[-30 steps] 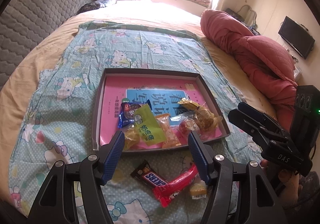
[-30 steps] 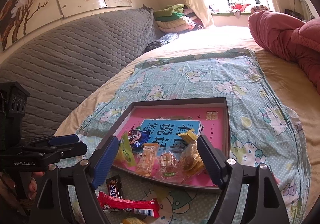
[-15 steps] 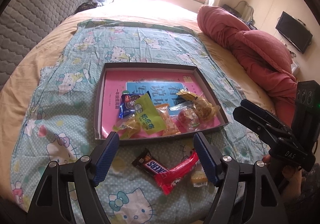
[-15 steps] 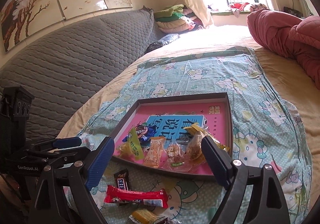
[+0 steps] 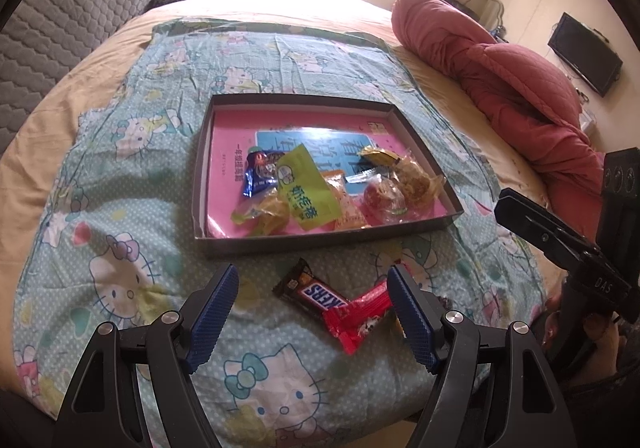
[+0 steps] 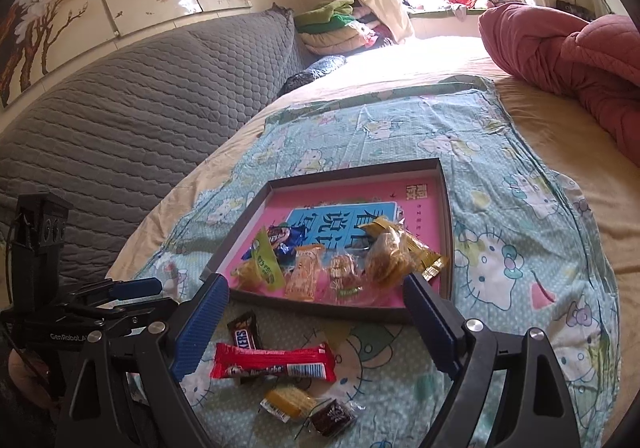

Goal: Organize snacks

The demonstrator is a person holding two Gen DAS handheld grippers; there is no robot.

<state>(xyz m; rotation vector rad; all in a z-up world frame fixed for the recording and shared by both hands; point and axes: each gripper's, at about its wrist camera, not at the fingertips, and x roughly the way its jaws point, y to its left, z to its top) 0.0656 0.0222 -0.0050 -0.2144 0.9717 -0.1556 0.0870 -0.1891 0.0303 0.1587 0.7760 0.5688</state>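
A shallow dark grey tray [image 5: 202,184] with a pink bottom lies on the cartoon-cat sheet. It holds several wrapped snacks, among them a blue packet [image 5: 258,174] and a green packet [image 5: 306,192]. In front of the tray, a Snickers bar [image 5: 316,294] and a red bar [image 5: 360,318] lie loose on the sheet. My left gripper [image 5: 311,276] hovers open above these two, touching neither. My right gripper [image 6: 315,282] is open over the tray's near edge, holding nothing. Below it lie the red bar [image 6: 276,364], a small yellow snack [image 6: 290,402] and a dark candy [image 6: 334,418].
A red quilt [image 5: 500,80] is bunched on the bed's right side. A grey padded headboard [image 6: 140,120] runs along the left, with folded bedding [image 6: 336,24] stacked by the window. A hand holds each gripper near the bed's front edge.
Both grippers' jaws have spread wider. Both views have drawn back from the tray, so the loose bars in front of it show more fully between the fingers.
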